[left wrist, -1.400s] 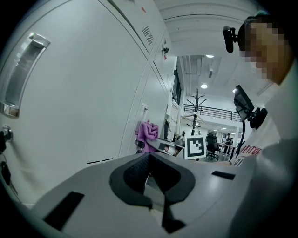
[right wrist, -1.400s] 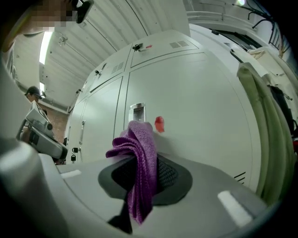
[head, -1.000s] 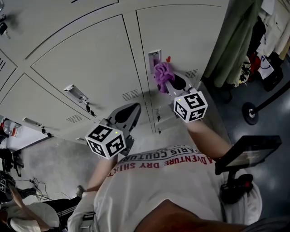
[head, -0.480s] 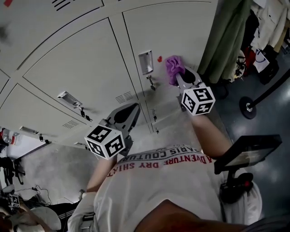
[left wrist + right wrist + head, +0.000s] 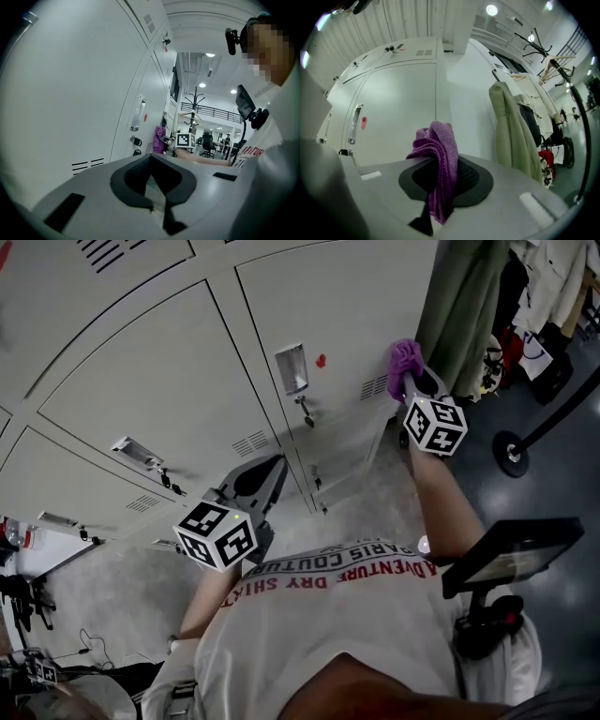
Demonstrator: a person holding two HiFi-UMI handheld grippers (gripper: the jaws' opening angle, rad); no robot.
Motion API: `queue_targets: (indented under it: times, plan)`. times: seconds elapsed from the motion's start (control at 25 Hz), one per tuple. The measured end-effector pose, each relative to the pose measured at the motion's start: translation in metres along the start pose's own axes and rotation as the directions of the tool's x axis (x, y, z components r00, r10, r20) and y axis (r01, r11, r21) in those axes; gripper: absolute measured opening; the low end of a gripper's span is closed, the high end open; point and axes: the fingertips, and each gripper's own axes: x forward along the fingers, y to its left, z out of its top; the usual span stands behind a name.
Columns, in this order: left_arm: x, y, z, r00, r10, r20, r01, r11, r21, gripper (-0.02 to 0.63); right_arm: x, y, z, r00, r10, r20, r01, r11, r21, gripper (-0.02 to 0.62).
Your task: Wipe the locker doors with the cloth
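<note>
The purple cloth is pinched in the right tool, bunched above its tips and held up at the right edge of a grey locker door. Ahead and left are the handle and a red sticker. Only the right gripper view shows a green coat to the right. The left tool is pressed together and empty, low beside the lockers. The shirt print partly reads "PARIS COUTUR".

Note for your log: the only legible text is the red capital print on your white shirt, upside down in the head view, reading "PARIS COUTUR…" on one line and "…VENTURE DRY SHIRT" on the other, with "…ENTUR" partly visible in the left gripper view.
</note>
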Motion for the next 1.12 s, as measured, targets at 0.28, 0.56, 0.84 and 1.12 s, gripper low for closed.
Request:
queue_targets:
  times: [0.28,0.56,0.84,1.12]
  plan:
    - [-0.001,-0.002,-0.002,1.000,-0.002,-0.001,0.002,1.000,-0.003,0.000,0.000,-0.010,-0.002,1.000,-0.017,-0.015,0.018,1.000,0.002,0.052]
    - [-0.004,-0.008,-0.002,1.000,-0.009,0.012,0.009,1.000,-0.002,0.000,-0.029,0.019,0.019,0.997,0.075,0.011,-0.075,0.994,0.076,0.052]
    - [-0.013,-0.012,-0.001,0.999,0.003,0.033,-0.003,1.000,-0.012,-0.001,-0.075,0.141,0.054,0.909,0.406,0.096,-0.414,0.906,0.090,0.054]
    - [-0.028,-0.007,-0.005,0.998,0.041,0.048,-0.040,0.999,-0.029,0.000,-0.092,0.240,0.004,0.817,0.577,0.011,-0.577,0.816,0.034,0.052]
